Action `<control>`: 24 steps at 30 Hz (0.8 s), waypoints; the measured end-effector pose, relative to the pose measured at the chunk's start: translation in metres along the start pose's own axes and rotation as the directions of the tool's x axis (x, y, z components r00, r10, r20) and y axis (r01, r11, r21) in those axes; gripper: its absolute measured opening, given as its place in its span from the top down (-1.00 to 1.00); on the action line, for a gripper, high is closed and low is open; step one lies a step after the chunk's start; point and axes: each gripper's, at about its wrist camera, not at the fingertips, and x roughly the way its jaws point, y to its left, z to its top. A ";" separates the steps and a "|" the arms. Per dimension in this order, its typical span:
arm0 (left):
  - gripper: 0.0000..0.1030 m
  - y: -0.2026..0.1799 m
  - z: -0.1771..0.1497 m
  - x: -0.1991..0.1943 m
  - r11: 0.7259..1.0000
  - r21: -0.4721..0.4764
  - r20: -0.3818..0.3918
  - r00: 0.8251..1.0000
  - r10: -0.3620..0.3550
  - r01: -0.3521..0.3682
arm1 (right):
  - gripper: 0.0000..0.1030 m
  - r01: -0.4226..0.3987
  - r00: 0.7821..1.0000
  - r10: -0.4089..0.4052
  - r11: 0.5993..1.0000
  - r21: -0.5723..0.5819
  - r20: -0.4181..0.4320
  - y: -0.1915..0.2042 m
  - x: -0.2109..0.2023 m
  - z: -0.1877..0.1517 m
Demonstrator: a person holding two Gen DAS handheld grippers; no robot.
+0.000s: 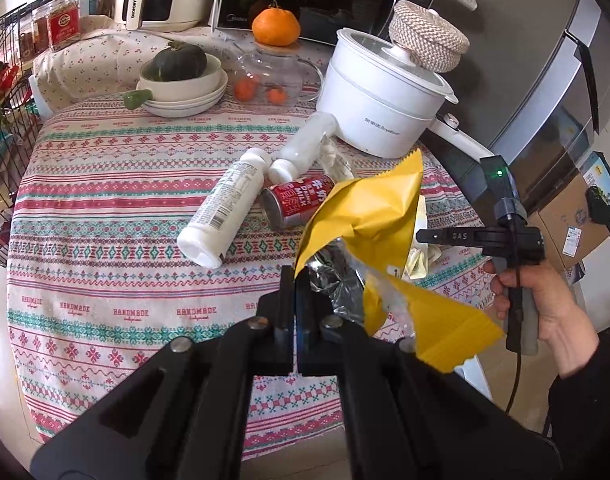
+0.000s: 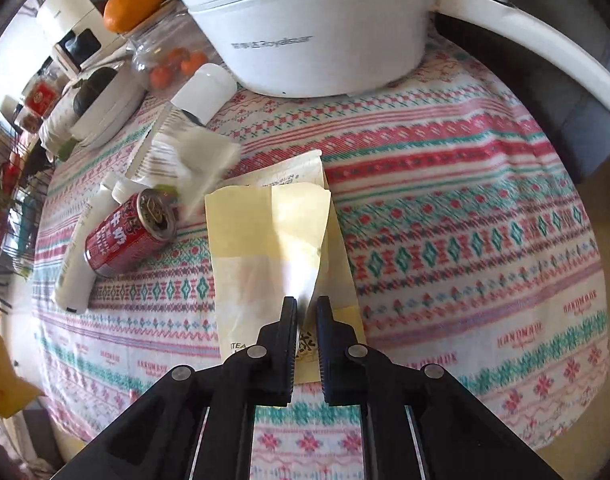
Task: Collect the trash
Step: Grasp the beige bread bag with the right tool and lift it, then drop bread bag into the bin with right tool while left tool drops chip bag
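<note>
Before us bare patterned table (image 1: 105, 248) at the near left edge, open cloth right of the pale yellow packet (image 2: 265, 240), red can (image 1: 297, 204) and white bottles (image 1: 221, 208) crowding the middle, white pot (image 1: 381, 100) and bowls (image 1: 185, 88) walling the far side

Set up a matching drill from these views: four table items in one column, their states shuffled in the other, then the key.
1. crumpled yellow foil-lined snack bag
2. red drink can
3. pale yellow paper tea packet
4. dark green squash

A. sits in a cream bowl
B. lies on its side on the cloth
C. flat on the cloth, right gripper closed on its near edge
D. pinched in the left gripper, lifted

Pairs: 1-D, 2-B, 3-C, 4-A
</note>
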 end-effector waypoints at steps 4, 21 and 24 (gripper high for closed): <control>0.99 -0.008 -0.005 -0.002 1.000 0.016 -0.007 1.000 -0.023 0.023 | 0.86 -0.014 0.999 0.014 1.000 0.009 0.033 -0.007 -0.021 -0.018; 0.99 -0.065 -0.042 -0.021 0.982 0.165 -0.022 0.996 -0.092 0.094 | 0.86 -0.054 0.986 0.062 0.997 -0.059 0.154 -0.018 -0.139 -0.117; 0.99 -0.079 -0.054 -0.024 0.973 0.200 -0.031 0.994 -0.109 0.113 | 0.86 -0.037 0.984 0.050 0.996 -0.079 0.172 -0.019 -0.151 -0.139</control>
